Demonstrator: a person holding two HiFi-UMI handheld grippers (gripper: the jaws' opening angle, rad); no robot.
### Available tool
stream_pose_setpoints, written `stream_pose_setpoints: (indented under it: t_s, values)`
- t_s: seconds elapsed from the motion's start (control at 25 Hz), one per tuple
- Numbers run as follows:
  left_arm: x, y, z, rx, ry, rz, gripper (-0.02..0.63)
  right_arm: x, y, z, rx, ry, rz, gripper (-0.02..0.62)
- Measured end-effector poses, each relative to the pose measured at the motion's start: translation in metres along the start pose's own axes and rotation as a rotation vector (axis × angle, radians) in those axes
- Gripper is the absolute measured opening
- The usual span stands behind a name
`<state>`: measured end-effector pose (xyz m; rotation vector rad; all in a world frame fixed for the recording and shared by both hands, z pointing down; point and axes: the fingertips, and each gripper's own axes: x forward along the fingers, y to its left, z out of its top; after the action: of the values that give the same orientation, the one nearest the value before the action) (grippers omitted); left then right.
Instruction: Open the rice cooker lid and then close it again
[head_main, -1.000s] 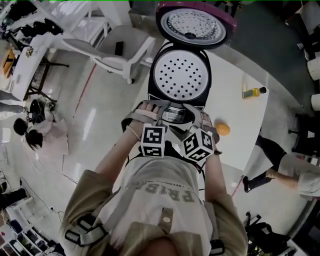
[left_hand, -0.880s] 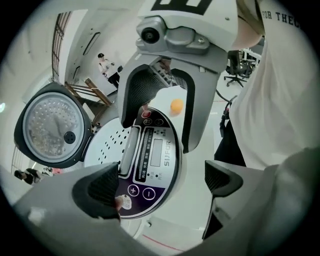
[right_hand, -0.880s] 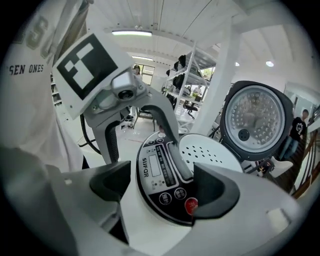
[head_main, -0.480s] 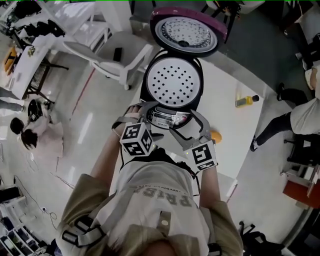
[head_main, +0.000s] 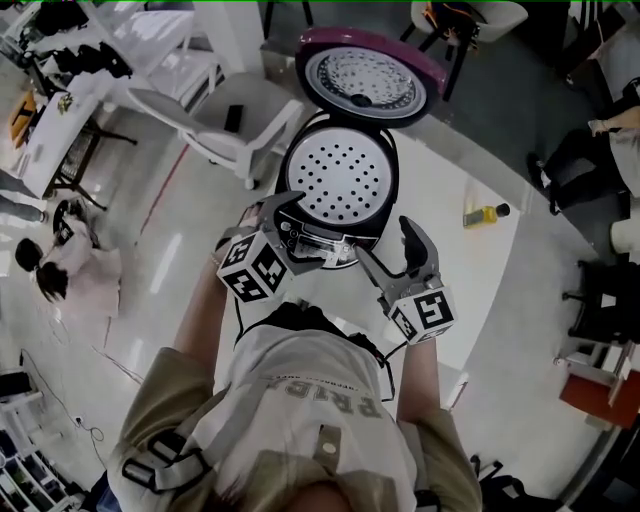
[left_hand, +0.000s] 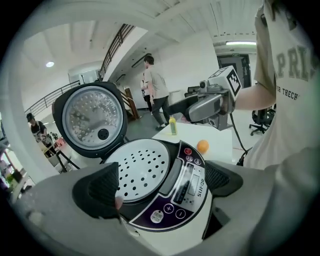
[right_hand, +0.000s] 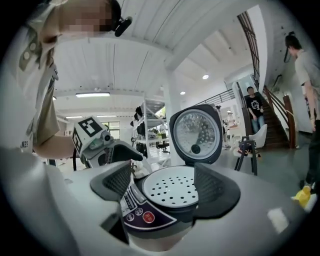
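Left gripper (left_hand: 160, 184) and right gripper (right_hand: 167, 186) agape, empty, before open rice cooker (head_main: 335, 180); bottle (head_main: 482, 213), orange (left_hand: 202, 146) beyond

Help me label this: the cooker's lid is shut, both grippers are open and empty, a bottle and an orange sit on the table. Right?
No: the lid is open, tipped back, as the head view shows. The rest holds: left gripper and right gripper open and empty, bottle and orange on the table.
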<state>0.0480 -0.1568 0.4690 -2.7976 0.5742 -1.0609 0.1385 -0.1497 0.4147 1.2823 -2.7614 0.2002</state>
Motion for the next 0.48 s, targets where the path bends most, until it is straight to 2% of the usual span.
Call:
stream_pose_setpoints:
  t_s: [0.28, 0.48]
  values:
    - [-0.004, 0.040, 0.009, -0.017, -0.052, 0.035, 0.546, 0.023, -0.011, 0.019, -0.020, -0.011, 0.014, 0.379]
    - [-0.008, 0.071, 0.013, -0.002, -0.065, 0.041, 0.546, 0.041, -0.025, 0.032, -0.010, -0.018, -0.010, 0.379]
